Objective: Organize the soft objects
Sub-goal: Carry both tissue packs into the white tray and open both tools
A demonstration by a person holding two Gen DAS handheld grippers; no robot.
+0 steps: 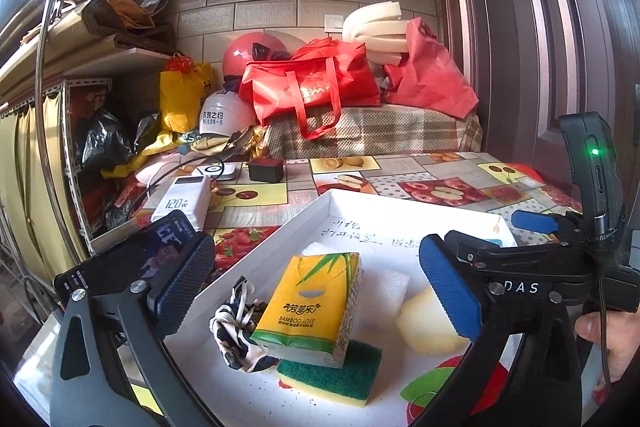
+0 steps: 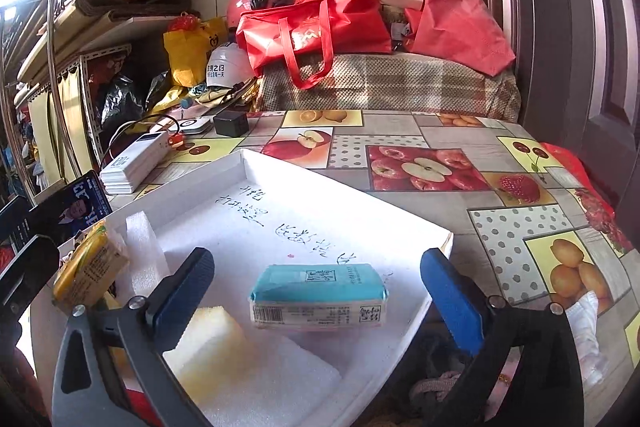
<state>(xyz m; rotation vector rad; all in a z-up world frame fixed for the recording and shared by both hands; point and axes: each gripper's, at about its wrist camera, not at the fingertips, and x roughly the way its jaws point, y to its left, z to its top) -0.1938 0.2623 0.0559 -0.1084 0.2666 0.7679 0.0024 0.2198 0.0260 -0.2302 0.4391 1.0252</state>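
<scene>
Two grippers over the same white tray (image 1: pixel 256 259), both with jaws spread wide and nothing held between them. The tray sits on a tabletop (image 2: pixel 500 227) covered in a fruit-print cloth, and there's handwriting in dark ink on the tray floor.

From the left wrist view, the left gripper (image 1: pixel 320 267) hovers above a yellow tissue pack (image 1: pixel 310 307) printed "BAMBOO LOVE". That pack lies tilted, its lower end resting on a green-and-yellow scrub sponge (image 1: pixel 332 375). Touching the pack's left side is a crumpled black-and-white cloth (image 1: pixel 234 331). Behind the pack is a white foam block (image 1: pixel 380 291), and just beside that a pale yellow sponge (image 1: pixel 424 323). The right gripper (image 1: pixel 480 263) shows up in this view too, off to the right, green light lit on its body.

From the right wrist view, the right gripper (image 2: pixel 316 287) is lined up with a teal tissue pack (image 2: pixel 318 295) lying flat near the tray's right edge, between the spread fingers but not touching either. The pale yellow sponge (image 2: pixel 212 339) is just under the left finger, resting on a sheet of white foam (image 2: pixel 272 383).

Past the tray: a white power bank (image 2: pixel 136 159), a small black box (image 2: pixel 231 123), and a phone (image 1: pixel 132 259) with its screen lit.
</scene>
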